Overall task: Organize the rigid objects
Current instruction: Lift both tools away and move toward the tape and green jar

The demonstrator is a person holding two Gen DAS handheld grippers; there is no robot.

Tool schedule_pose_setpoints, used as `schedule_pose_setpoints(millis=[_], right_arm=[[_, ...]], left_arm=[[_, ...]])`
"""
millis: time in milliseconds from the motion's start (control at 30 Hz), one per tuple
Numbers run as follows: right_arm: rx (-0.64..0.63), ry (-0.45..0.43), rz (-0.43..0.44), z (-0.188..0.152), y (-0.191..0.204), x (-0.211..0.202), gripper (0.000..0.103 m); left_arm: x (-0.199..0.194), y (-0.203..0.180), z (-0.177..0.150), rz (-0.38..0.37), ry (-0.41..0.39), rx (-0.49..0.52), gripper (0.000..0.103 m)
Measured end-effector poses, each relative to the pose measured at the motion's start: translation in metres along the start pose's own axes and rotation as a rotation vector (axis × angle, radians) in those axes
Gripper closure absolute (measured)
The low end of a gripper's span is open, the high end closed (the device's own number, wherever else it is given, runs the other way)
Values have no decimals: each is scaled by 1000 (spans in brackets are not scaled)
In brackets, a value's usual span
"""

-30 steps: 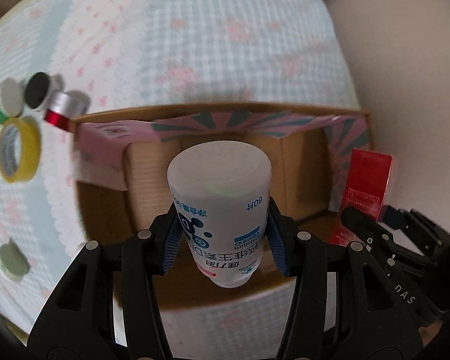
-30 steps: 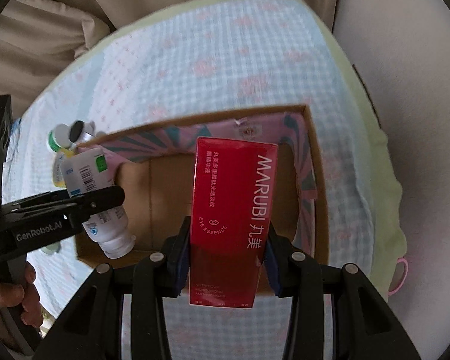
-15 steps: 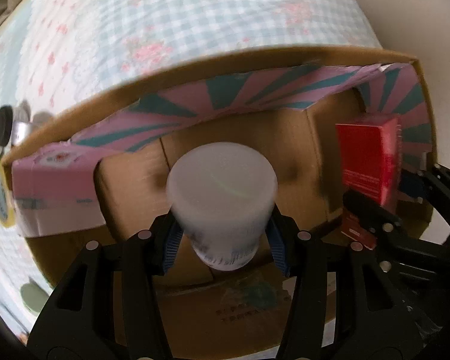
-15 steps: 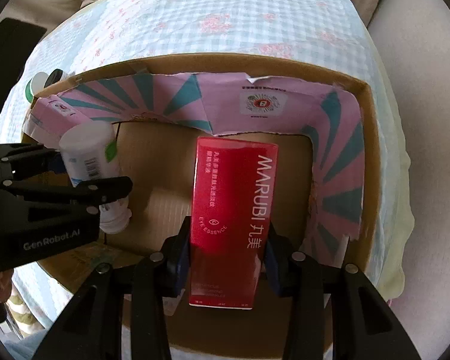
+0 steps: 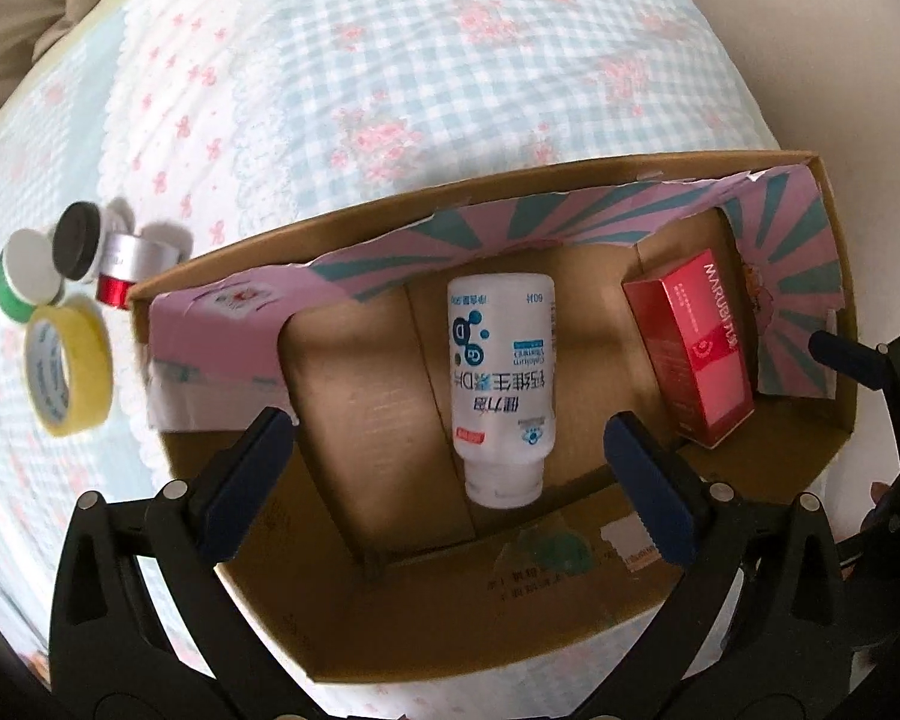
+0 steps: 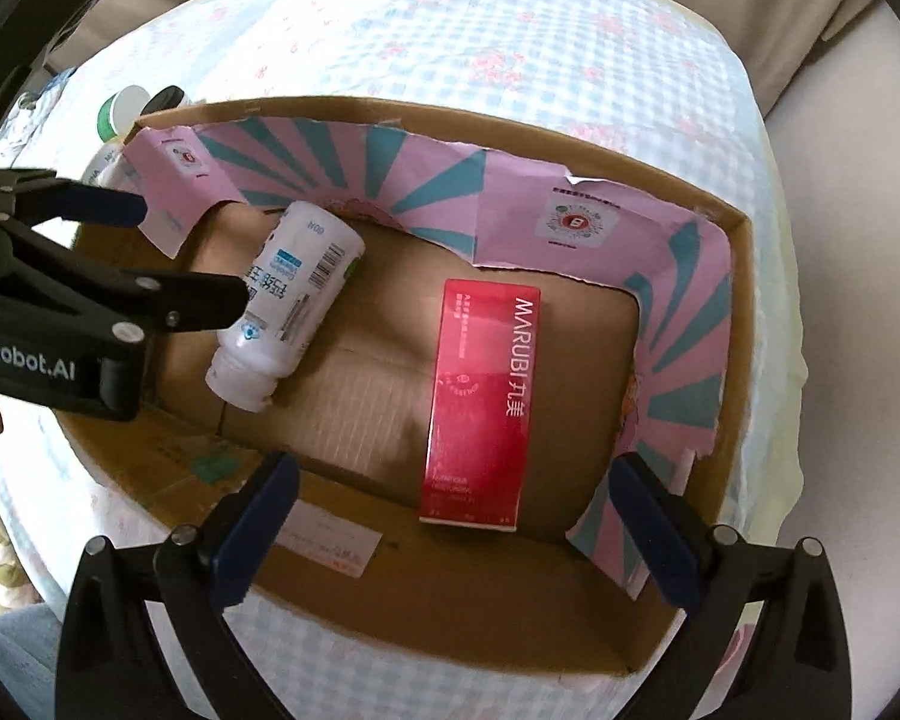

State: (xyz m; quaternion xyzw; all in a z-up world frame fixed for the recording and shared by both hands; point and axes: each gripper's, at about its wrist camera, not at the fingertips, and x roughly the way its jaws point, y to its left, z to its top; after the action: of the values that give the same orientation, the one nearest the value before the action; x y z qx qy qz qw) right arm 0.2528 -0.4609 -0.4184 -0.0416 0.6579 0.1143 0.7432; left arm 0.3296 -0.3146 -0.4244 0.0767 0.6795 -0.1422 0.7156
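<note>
Now, left gripper (image 5: 450, 456): fingers spread, empty.
Right gripper (image 6: 453, 501): fingers spread, empty.
White supplement bottle (image 5: 501, 372): lying in cardboard box (image 5: 600, 612), cap toward the gripper.
Red MARUBI carton (image 6: 480, 402): lying flat beside it, apart.
Yellow tape roll (image 5: 66, 372): outside, on checked cloth (image 5: 450, 72).

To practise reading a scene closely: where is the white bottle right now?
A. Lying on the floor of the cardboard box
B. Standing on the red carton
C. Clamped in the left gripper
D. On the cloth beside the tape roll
A: the white bottle lies on the floor of the cardboard box, and the left gripper is open, clear of it.
</note>
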Motion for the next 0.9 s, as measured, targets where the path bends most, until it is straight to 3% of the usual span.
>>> schedule_pose_setpoints(millis=[367, 633, 900], right_arm=[[58, -90, -23, -17, 8, -67, 0], [77, -174, -63, -31, 36, -130, 0], [155, -221, -22, -50, 84, -178, 0]], left_arm=[[-65, 3, -30, -17, -97, -31, 0], [-149, 39, -85, -46, -212, -90, 0], [-217, 99, -139, -31, -316, -157, 0]])
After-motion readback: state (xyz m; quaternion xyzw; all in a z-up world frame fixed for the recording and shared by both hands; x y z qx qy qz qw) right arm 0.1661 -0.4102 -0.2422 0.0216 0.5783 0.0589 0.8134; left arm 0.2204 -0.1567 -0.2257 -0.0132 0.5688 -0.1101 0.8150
